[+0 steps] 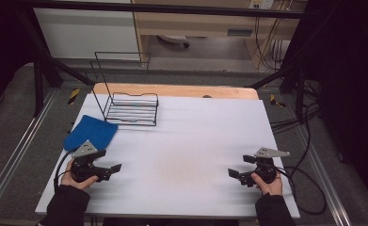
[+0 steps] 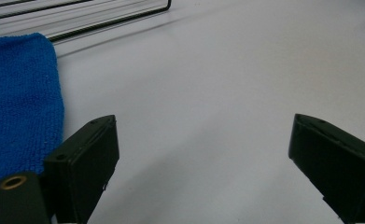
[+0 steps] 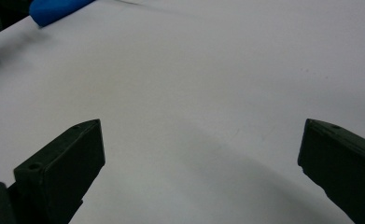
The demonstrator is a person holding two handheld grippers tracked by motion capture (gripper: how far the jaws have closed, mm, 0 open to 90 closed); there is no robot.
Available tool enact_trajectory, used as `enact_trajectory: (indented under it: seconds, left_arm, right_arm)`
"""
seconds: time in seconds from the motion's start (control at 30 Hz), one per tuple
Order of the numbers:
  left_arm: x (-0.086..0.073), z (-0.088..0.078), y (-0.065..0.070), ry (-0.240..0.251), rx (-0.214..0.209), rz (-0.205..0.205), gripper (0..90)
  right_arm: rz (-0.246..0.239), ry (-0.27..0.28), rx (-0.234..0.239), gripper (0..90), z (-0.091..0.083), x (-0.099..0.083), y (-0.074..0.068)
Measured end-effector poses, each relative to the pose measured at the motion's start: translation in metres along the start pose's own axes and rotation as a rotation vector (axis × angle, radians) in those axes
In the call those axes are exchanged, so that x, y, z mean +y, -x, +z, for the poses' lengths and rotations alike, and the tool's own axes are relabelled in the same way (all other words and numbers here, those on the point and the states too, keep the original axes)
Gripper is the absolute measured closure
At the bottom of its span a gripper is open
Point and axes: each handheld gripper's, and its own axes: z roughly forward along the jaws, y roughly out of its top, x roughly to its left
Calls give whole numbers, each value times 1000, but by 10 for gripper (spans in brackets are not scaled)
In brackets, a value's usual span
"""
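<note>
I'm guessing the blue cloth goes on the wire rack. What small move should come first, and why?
Probably swing the left gripper toward the blue cloth: its jaws stand open and empty, and the cloth lies flat just beside it, in front of the wire rack.

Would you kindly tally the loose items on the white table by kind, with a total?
Blue cloth: 1
Black wire rack: 1
Total: 2
Both lie at the far left of the white table.
</note>
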Motion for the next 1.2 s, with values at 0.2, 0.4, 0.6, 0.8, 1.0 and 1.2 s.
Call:
enact_trajectory:
  seconds: [0.2,0.4,0.6,0.8,1.0,1.2]
  left_arm:
    - [2,-1,2,-5,4,-3,90]
    - [4,-3,0,-5,9,-2,97]
    - [3,-3,1,-7,6,1,98]
    - [5,-4,-1,-5,13,-2,103]
    - [9,-7,-10,-27,71,0,135]
    - [7,-9,-29,-53,153,-37,247]
  right_arm:
    - [3,0,2,11,0,0,-1]
    - [6,-3,2,11,1,0,-2]
    - [4,1,3,11,1,0,-2]
    - [2,-6,3,13,2,0,-2]
    - [2,-6,1,13,1,0,-2]
    - [-1,-17,-2,14,3,-1,-2]
